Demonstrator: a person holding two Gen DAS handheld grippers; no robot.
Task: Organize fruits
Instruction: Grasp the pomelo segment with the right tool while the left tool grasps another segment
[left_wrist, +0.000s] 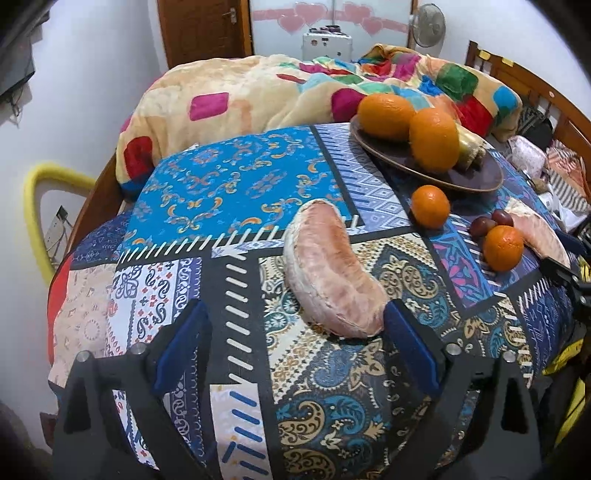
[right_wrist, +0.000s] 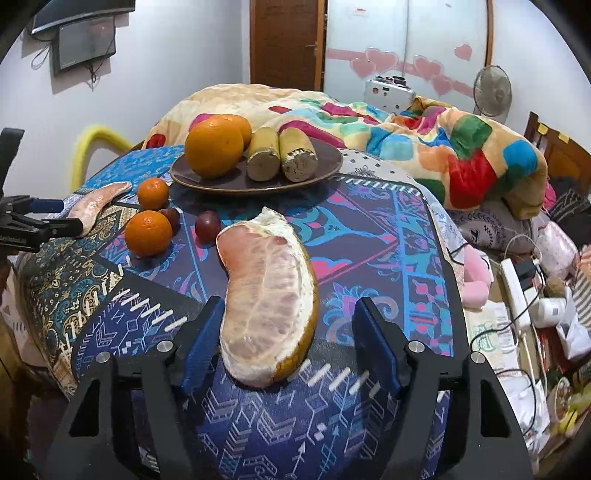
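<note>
Two pairs of tongs at a patchwork-covered worktop during fruit sorting, described left to right.

Left wrist view: the left tongs stand wide and empty. A pomelo segment lies on the cloth with its near end just inside the right-hand finger and touching or nearly touching it; the left-hand finger is well apart from it. Beyond, toward the right, a brown plate carries two large oranges and two banana pieces. Between plate and near edge lie a small mandarin, a second mandarin and dark grapes.

Right wrist view: the right tongs are likewise wide and empty, straddling a second, broader pomelo segment. This segment rests nearer the left-hand finger, close to or touching its pad; a clear gap remains at the right-hand finger.

Step in hand, as judged: both tongs are set for a grasp, each on its own segment, with the loose fruit not yet gathered on the plate. The next move probably calls for centring each segment between the fingers, then closing gently, since the peeled flesh looks soft and liable to bruise or slip, before carrying it toward the plate.
</note>
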